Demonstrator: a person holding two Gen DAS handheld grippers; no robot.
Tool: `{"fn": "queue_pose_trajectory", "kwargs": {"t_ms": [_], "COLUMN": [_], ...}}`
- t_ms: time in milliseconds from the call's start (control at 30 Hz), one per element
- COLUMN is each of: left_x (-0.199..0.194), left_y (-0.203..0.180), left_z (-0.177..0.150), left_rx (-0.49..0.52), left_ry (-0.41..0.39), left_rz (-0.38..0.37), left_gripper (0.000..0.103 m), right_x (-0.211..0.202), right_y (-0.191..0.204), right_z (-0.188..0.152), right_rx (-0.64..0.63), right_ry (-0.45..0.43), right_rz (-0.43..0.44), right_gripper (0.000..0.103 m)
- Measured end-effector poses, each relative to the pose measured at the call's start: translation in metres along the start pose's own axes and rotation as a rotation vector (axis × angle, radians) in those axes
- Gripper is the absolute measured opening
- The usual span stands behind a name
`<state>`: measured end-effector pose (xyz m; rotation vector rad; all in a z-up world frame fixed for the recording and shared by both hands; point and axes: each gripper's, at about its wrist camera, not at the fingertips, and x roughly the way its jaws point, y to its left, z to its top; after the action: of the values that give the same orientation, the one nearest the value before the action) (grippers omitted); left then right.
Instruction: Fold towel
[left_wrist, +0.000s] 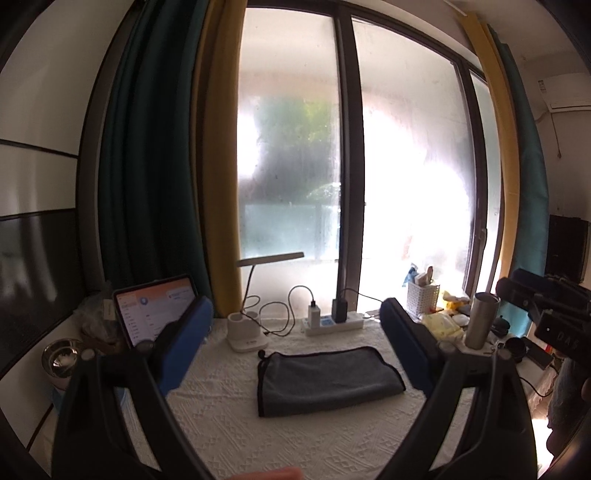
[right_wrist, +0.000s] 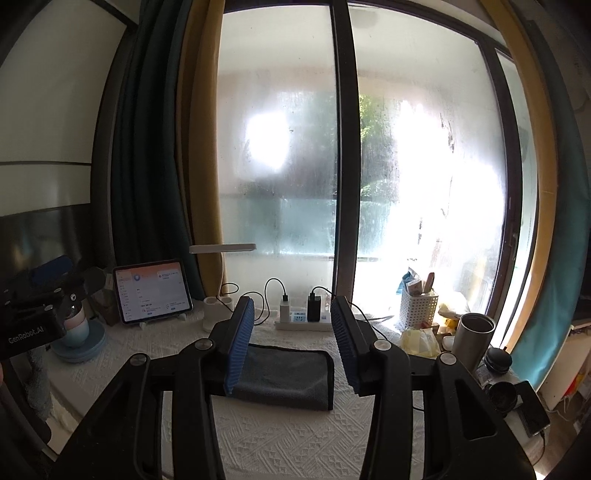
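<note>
Left wrist view: left gripper (left_wrist: 295, 343) above worktop (left_wrist: 229, 410), blue ribbed fingers (left_wrist: 186, 350) spread wide, holding nothing. White woven cloth with raised geometric pattern covers worktop. Grey plush towel (left_wrist: 327, 378), dark-edged, already folded into flat oblong, lies mid-worktop between fingers. White perforated basket (left_wrist: 423, 297) holds assorted small items. Steel tumbler (left_wrist: 480, 320) upright beside it.

Right wrist view: right gripper (right_wrist: 292, 349) fingers also parted, empty. Towel below, partly hidden behind left finger. Tablet (right_wrist: 152, 295) propped upright, screen lit. White power strip (right_wrist: 303, 323) carries two chargers.

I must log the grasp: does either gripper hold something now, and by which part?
Nothing is held. The left gripper and right gripper are both open above the towel, which lies folded on the table, untouched.
</note>
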<state>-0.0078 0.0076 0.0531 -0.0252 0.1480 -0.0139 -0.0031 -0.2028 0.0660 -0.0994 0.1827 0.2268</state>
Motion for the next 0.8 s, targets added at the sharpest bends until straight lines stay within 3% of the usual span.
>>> {"fn": "queue_pose_trajectory", "kwargs": {"t_ms": [100, 167, 233, 800], "left_x": [-0.005, -0.007, -0.008, -0.006], "left_y": [-0.002, -0.003, -0.004, -0.009], "left_z": [0.004, 0.005, 0.005, 0.002], "left_rx": [0.012, 0.015, 0.016, 0.02], "left_ry": [-0.009, -0.011, -0.014, -0.017], "left_rz": [0.001, -0.005, -0.009, -0.016], "left_gripper": [0.093, 0.093, 0.093, 0.093], "right_x": [-0.009, -0.015, -0.018, -0.017], "right_y": [0.001, 0.003, 0.004, 0.004], "right_z": [0.005, 0.006, 0.007, 0.002], "right_rx": [-0.001, -0.001, -0.006, -0.004], "right_ry": [-0.026, -0.04, -0.045, -0.043], "right_rz": [-0.007, -0.014, -0.026, -0.041], "right_gripper": [0.051, 0.065, 0.07, 0.072]}}
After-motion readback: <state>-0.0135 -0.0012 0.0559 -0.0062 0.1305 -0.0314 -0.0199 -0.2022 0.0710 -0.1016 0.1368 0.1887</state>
